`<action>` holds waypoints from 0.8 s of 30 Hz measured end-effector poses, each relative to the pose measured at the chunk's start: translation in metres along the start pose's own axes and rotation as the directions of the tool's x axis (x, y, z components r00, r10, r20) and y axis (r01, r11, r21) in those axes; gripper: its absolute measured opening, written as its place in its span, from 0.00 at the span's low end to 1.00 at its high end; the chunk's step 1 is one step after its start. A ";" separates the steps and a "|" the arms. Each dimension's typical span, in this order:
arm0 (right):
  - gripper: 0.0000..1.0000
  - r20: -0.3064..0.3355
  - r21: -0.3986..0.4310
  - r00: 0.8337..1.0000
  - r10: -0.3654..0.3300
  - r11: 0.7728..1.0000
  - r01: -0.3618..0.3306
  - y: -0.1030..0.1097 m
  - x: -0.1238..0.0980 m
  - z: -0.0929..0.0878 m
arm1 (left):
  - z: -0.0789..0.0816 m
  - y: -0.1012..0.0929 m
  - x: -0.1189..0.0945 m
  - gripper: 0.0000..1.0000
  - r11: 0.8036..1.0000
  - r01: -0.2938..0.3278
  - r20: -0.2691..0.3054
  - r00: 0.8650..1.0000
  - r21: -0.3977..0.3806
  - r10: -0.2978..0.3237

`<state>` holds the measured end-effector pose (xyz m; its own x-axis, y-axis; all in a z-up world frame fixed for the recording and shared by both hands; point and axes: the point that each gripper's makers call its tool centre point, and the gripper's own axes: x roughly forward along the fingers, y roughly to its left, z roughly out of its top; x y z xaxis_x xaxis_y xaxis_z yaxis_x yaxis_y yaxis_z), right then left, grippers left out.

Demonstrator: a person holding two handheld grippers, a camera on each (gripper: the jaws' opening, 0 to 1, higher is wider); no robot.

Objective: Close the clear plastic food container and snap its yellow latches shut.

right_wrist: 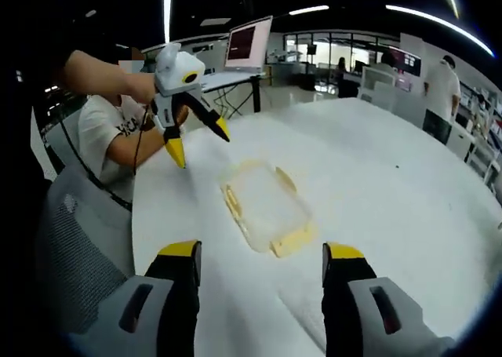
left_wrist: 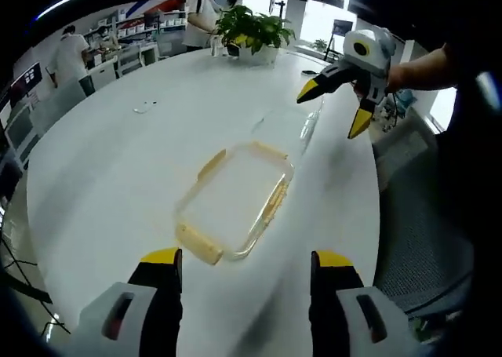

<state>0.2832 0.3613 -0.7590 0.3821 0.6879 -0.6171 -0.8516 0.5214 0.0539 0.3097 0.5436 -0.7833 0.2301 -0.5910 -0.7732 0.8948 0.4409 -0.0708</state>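
Left gripper (left_wrist: 245,261) jaws apart, hovering near container (left_wrist: 235,202) — nothing held. Right gripper (left_wrist: 339,104) also spread, empty, raised beyond it. We see container on white table (left_wrist: 118,161), lid apparently seated, yellow latches (left_wrist: 198,243) splayed outward — we judge all snapping left.

Clear plastic food container (left_wrist: 235,200) (right_wrist: 267,204), rectangular, lid on, yellow latches (left_wrist: 198,244) splayed outward, flat on table
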 end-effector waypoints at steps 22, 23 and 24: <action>0.54 -0.106 -0.047 0.994 0.040 0.998 -0.046 -0.015 0.026 -0.011 | -0.007 0.021 0.018 0.60 0.982 0.068 -0.140 0.989 0.177 -0.043; 0.54 -0.114 -0.054 0.993 0.042 0.997 -0.048 -0.016 0.028 -0.012 | -0.007 0.022 0.019 0.59 0.980 0.070 -0.146 0.988 0.185 -0.043; 0.54 -0.117 -0.059 0.992 0.043 0.997 -0.050 -0.017 0.029 -0.012 | -0.008 0.024 0.020 0.59 0.978 0.070 -0.155 0.987 0.196 -0.040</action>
<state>0.3041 0.3664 -0.7866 0.3004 0.6461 -0.7016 -0.8894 0.4556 0.0388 0.3329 0.5476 -0.8055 0.1323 -0.4965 -0.8579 0.9663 0.2572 0.0001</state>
